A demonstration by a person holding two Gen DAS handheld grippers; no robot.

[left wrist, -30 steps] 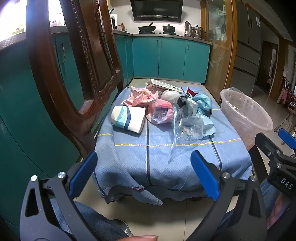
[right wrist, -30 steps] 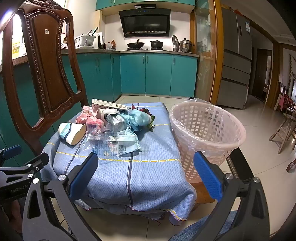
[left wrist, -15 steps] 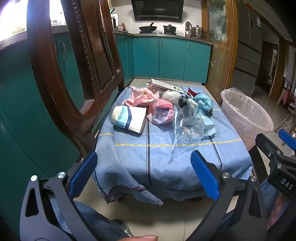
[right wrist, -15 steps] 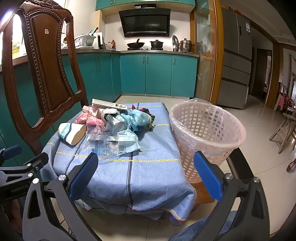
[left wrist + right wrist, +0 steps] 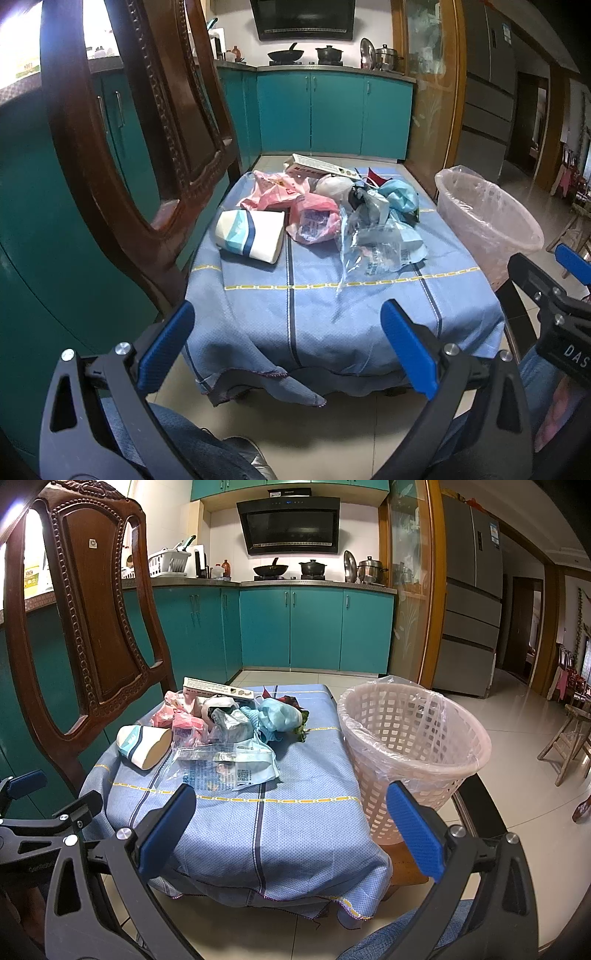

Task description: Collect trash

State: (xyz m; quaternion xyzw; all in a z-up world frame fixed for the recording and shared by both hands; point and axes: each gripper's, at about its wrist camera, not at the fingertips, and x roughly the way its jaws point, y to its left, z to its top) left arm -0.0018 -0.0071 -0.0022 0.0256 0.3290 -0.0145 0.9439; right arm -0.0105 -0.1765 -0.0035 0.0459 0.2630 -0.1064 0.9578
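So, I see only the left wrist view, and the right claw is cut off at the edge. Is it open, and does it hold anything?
Observer: The right claw is open, and nothing is between its fingers.
Operator: Good. Is there any trash inside the basket?
Observer: The basket has a clear liner, and the part of its inside that shows holds no trash.
Operator: And the dark thing beside the blue bag, what is it?
Observer: Green leaves lie against the blue bag, on the side toward the basket.
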